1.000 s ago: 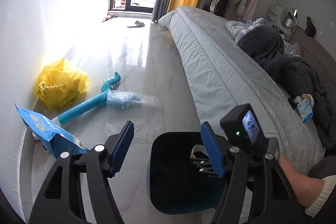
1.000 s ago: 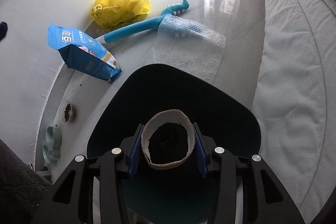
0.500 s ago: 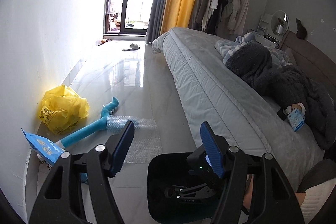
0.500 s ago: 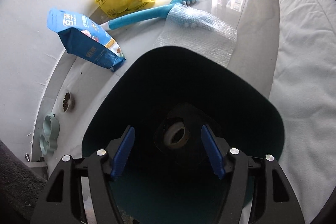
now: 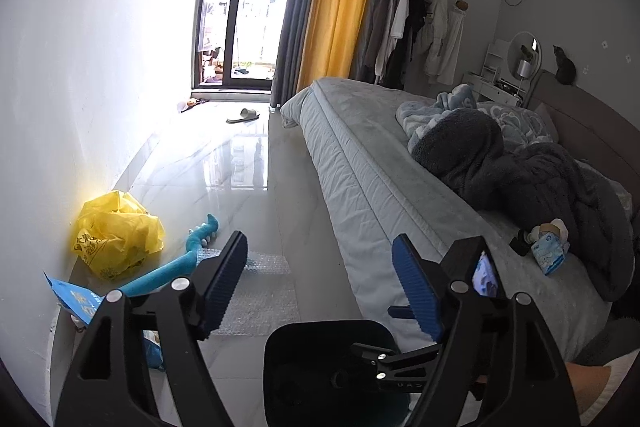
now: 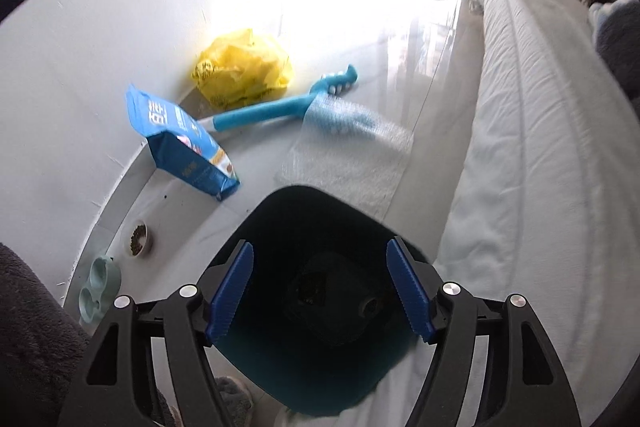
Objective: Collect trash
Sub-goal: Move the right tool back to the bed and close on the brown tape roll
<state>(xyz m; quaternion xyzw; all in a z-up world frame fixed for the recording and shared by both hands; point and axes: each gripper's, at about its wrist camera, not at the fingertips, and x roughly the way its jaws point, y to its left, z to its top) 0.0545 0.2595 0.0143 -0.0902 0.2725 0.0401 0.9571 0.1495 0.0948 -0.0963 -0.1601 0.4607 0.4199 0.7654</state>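
Right now both tools hang empty over the dark teal plastic trash bin [image 6: 308, 327] standing on the pale glossy tile floor [image 5: 248, 195] beside the grey quilted bed [image 5: 360, 167]. The right gripper [image 6: 320, 293] has its 2 blue-padded fingers spread wide above the bin's mouth, nothing between them, and a small cardboard roll [image 6: 370, 305] lies dimly at the bottom among other dark shapes. The left gripper [image 5: 320, 285] is likewise parted and holds nothing.

I judge one drop to be finished and the next pick-up to be due. Loose litter waits on the floor near the wall: a clear sheet of bubble wrap [image 6: 348, 163], a crumpled yellow plastic bag [image 6: 242, 69] and a blue printed pouch [image 6: 180, 143]. The wrap lies closest to the bin; taking it calls for a low reach and a pinch on a raised edge, since flat film gives little to grip.

From the right wrist I see into the bin, plus a small bowl of kibble [image 6: 138, 239] and a pale green double dish [image 6: 98, 287] by the wall. Only the left wrist shows the bed top, where a small blue packet [image 5: 550, 253] rests by dark blankets, and the window beyond.
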